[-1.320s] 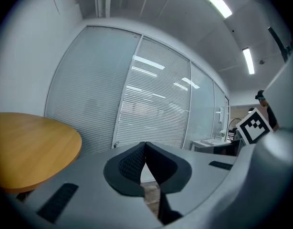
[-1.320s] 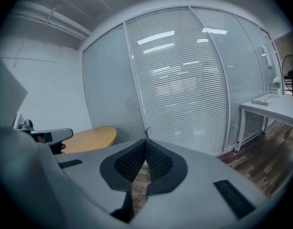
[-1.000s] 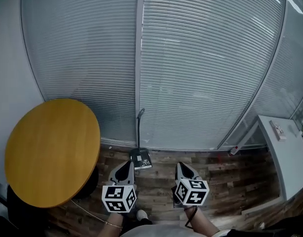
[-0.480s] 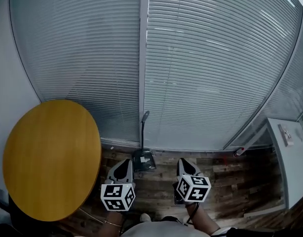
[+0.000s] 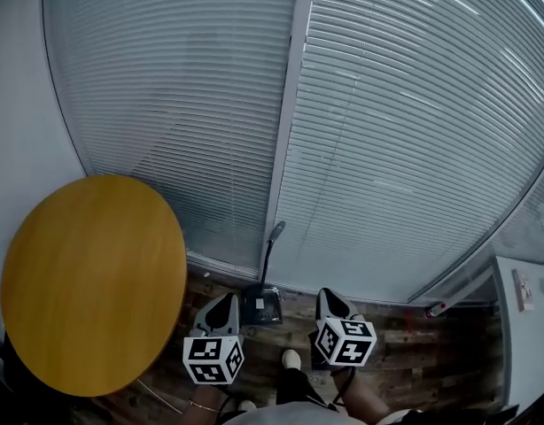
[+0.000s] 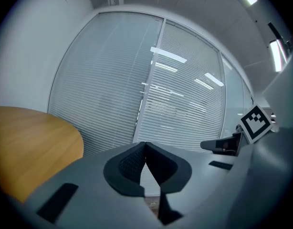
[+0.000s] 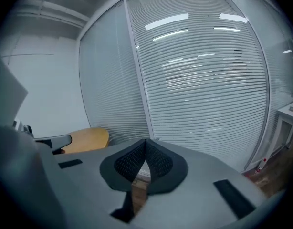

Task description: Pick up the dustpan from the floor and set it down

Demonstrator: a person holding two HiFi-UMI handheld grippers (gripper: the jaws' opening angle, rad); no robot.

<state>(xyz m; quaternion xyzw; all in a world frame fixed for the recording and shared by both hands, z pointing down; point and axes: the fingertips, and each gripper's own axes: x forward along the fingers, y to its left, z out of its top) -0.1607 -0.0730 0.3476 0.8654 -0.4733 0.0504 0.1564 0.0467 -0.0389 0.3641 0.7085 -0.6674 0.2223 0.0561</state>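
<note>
Dustpan [image 5: 260, 305] closer; shoe [image 5: 291, 359] forward

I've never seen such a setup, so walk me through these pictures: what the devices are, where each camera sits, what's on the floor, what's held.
No robot here: a person holds a two-jaw gripper in each hand. The head view looks down from the person's head at the left gripper and right gripper. The other two views ride on the grippers and look along their jaws. On the wooden floor a dustpan stands by the blinds, handle upright, near a round yellow table. Both grippers are shut and hold nothing.
</note>
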